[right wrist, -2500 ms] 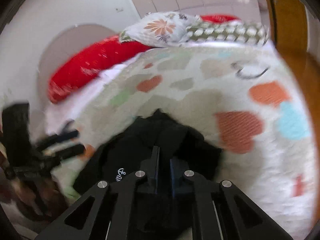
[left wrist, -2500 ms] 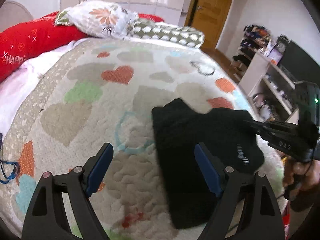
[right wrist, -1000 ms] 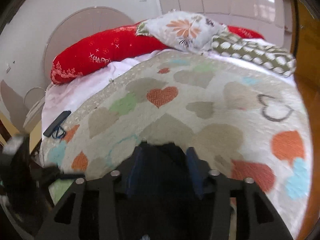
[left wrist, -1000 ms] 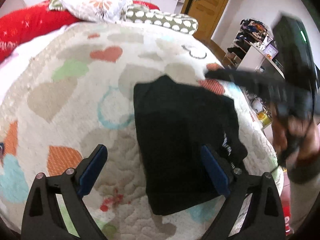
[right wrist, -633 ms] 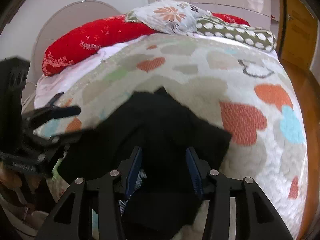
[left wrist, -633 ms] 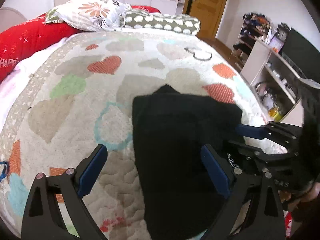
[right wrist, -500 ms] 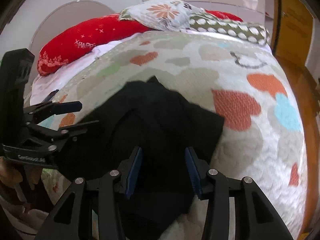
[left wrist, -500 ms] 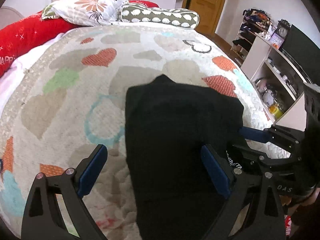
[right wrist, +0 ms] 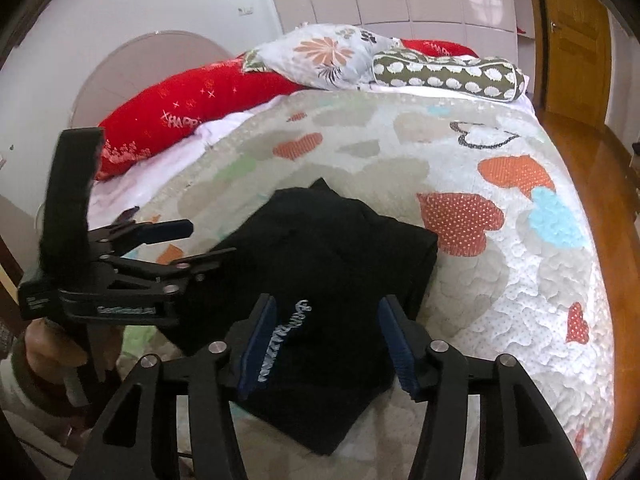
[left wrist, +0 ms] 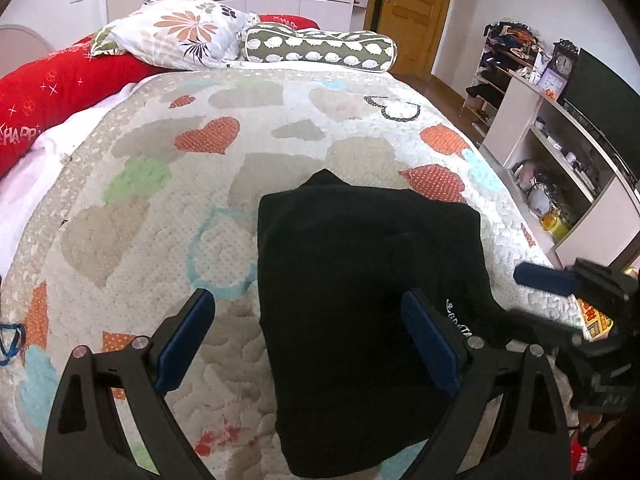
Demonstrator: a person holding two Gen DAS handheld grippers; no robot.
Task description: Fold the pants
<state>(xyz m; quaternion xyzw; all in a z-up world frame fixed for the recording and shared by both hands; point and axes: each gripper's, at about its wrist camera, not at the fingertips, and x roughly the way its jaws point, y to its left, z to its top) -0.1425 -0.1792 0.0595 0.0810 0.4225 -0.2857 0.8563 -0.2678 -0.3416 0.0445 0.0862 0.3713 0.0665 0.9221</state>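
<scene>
My pants (left wrist: pixel 360 280) lie folded on the quilt (left wrist: pixel 160 208), long axis toward the pillows (left wrist: pixel 180 36), left gripper (left wrist: pixel 308 336) released, right gripper (right wrist: pixel 326 344) opening above them.

A: What lies on the bed (left wrist: pixel 280 92)?

B: Black pants (left wrist: pixel 360 280), folded into a compact, roughly rectangular bundle, flat on the heart-print quilt near the bed's foot end.

A: Any markings?

B: Pale script lettering (right wrist: pixel 280 344) runs along the layer nearest the foot edge. One small corner of cloth pokes out at the far side, toward the pillows. The bundle's near corner reaches the bed's edge.
</scene>
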